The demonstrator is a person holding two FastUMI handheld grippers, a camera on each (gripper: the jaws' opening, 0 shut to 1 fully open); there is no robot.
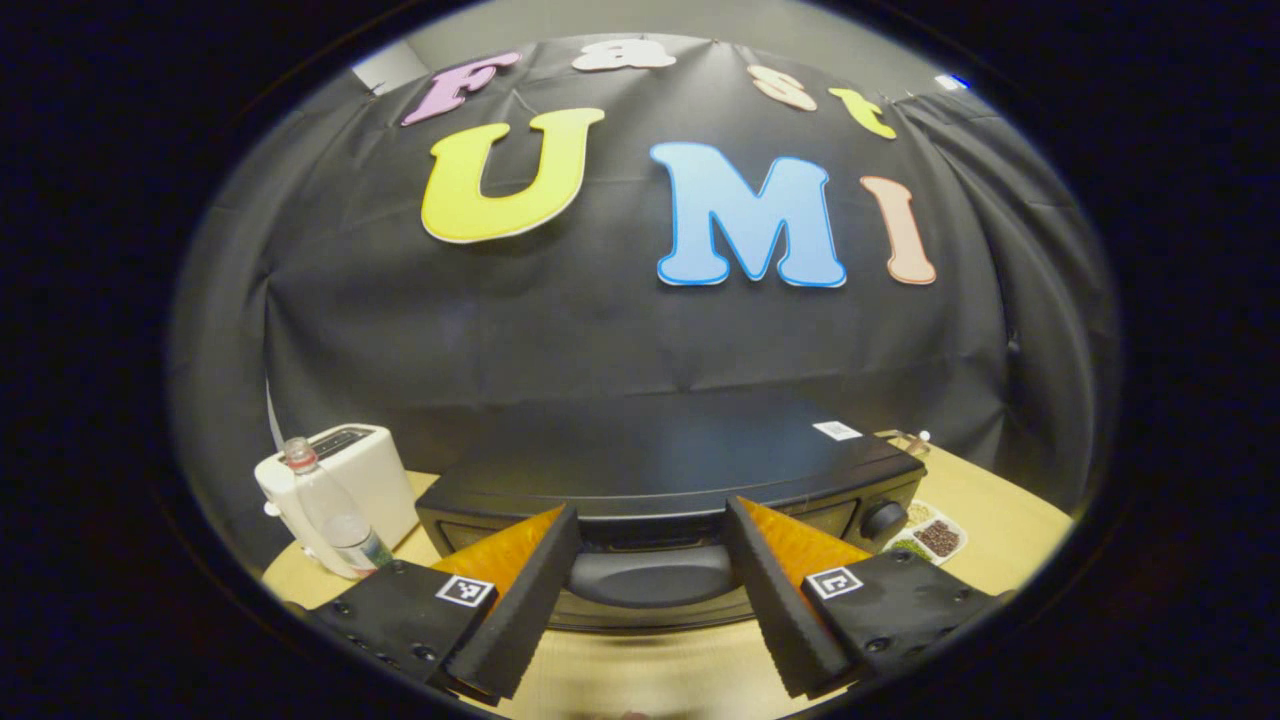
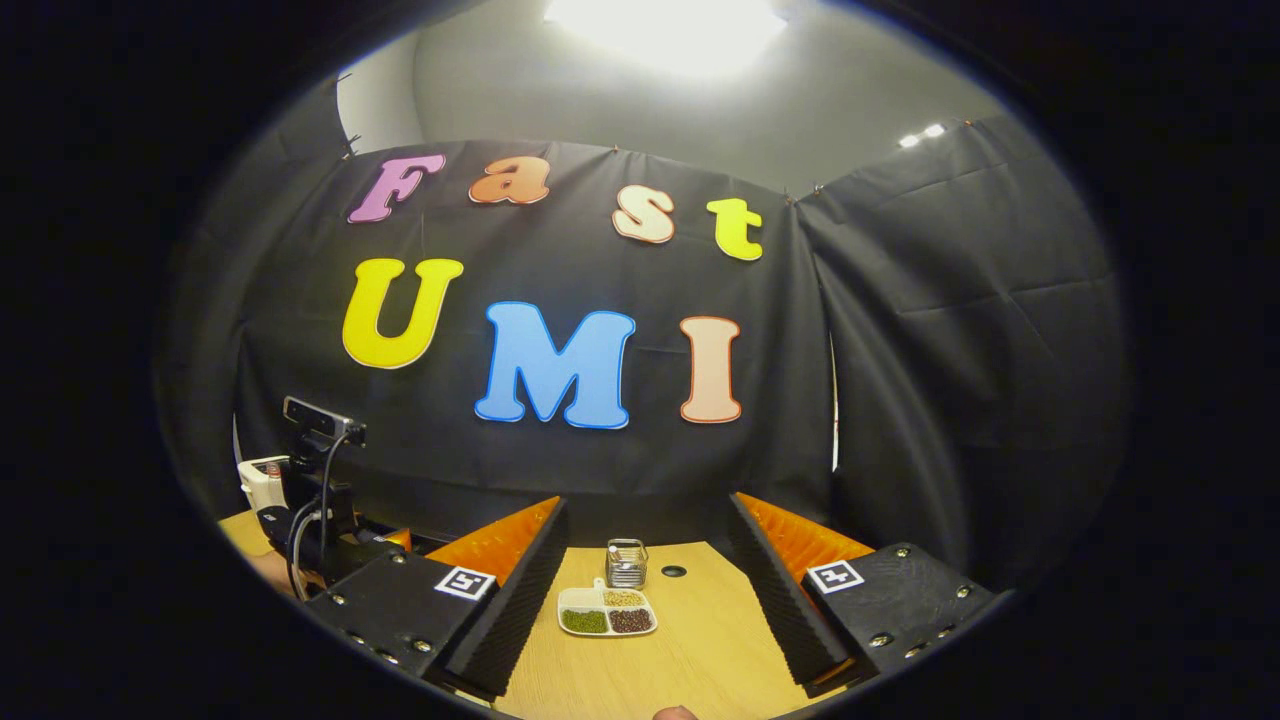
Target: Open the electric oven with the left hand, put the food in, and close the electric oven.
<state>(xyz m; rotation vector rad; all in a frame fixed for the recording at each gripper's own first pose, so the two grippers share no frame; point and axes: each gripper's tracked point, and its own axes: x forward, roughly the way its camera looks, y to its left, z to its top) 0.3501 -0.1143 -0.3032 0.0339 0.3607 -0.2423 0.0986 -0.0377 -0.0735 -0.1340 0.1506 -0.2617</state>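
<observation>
In the left gripper view, the left gripper (image 1: pixel 650 590) has its fingers (image 1: pixel 520 610) spread wide, with nothing between them, over the pale wooden bench (image 1: pixel 640 680). Just beyond the tips sits the black oven (image 1: pixel 670 470), its door shut; the broad handle (image 1: pixel 650 578) on the front lies in the gap between the two fingers, and whether they touch it cannot be told. A round knob (image 1: pixel 884 519) shows at the oven's right end, and a small white sticker (image 1: pixel 837 431) lies on its top. To the oven's left stand a clear bottle (image 1: pixel 330 510) and, right behind it, a white toaster (image 1: pixel 350 480). To the oven's right, on the bench, is a white divided dish (image 1: pixel 930 538) with dark and green food in its sections. In the right gripper view, the right gripper (image 2: pixel 645 590) is likewise wide open and holds nothing, above bare bench (image 2: pixel 700 650). Ahead, between its fingers (image 2: pixel 775 590), lies the divided dish (image 2: pixel 606 611) with green, dark and pale portions, and a small glass jar (image 2: pixel 626 563) stands just behind it. Farther left, the other gripper's black rig with its camera (image 2: pixel 320 418) and cables is seen, with the toaster (image 2: pixel 262 480) behind it.
</observation>
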